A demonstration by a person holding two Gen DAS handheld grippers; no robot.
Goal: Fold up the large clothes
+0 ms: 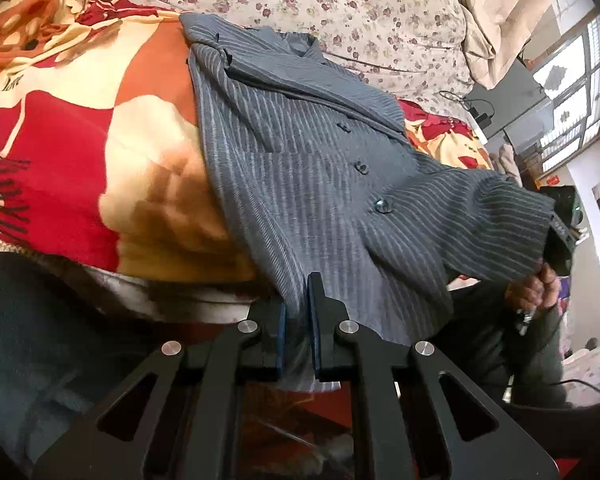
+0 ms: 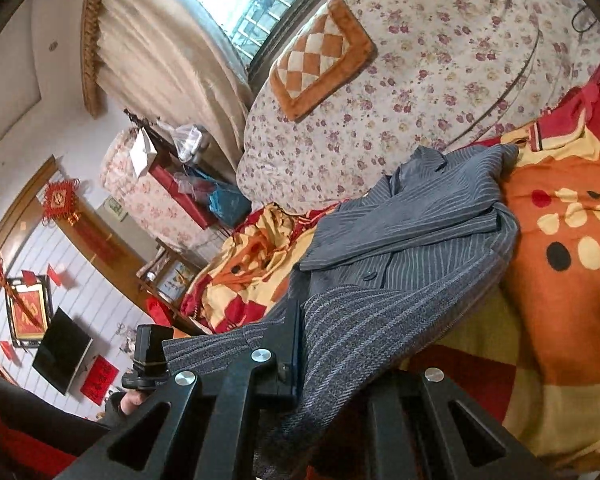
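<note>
A grey pinstriped jacket (image 1: 300,148) lies on the bed with its buttoned front up and one sleeve folded across its chest. My left gripper (image 1: 298,304) is shut on the jacket's near hem at its left corner. My right gripper (image 2: 316,344) is shut on the jacket's (image 2: 412,236) other hem corner and lifts it off the bed; the cloth drapes over and hides its right finger. The right gripper also shows in the left wrist view (image 1: 560,232) at the far right, partly behind the raised cloth.
A red, orange and cream blanket (image 1: 80,140) covers the bed under the jacket. A floral quilt (image 2: 400,80) is heaped behind it, with an orange checked cushion (image 2: 320,56) on top. Curtains, a window and a wall television (image 2: 60,352) stand beyond the bed.
</note>
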